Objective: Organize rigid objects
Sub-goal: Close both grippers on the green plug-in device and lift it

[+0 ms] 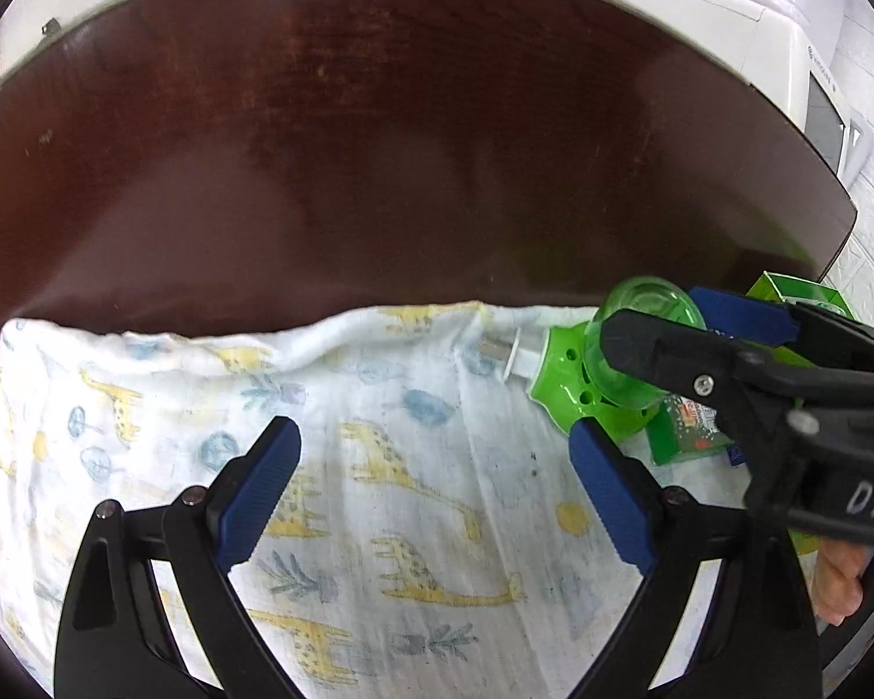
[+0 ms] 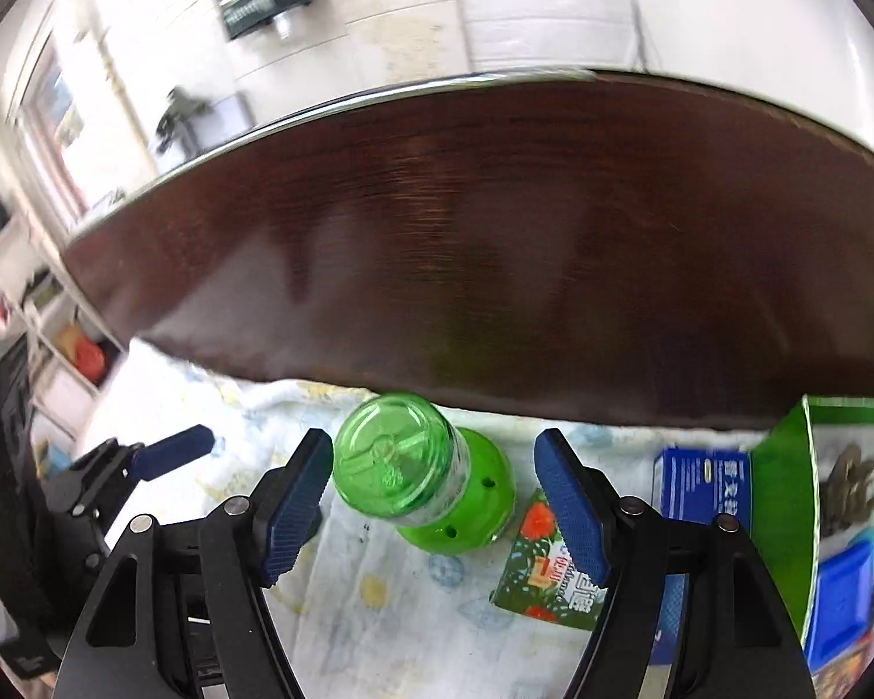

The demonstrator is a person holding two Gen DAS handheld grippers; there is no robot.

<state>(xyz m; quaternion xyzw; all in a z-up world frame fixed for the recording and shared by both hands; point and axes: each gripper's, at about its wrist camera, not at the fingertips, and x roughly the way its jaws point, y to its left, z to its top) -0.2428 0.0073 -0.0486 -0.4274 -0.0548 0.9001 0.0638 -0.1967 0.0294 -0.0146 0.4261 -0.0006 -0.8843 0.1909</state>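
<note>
A green plug-in device with a clear green bottle (image 2: pixel 405 466) lies on its side on a giraffe-print cloth (image 1: pixel 379 466); it also shows in the left wrist view (image 1: pixel 617 361). My right gripper (image 2: pixel 434 498) is open, its fingers on either side of the bottle, apart from it. It appears in the left wrist view (image 1: pixel 693 326) at the right. My left gripper (image 1: pixel 437 483) is open and empty above the cloth, left of the device. A small green carton (image 2: pixel 547 571) lies beside the device.
The cloth lies on a dark brown table (image 1: pixel 413 163). A blue box (image 2: pixel 699 477) and an open green box (image 2: pixel 786 495) with items inside stand at the right. A white appliance (image 1: pixel 757 17) stands behind the table's far right edge.
</note>
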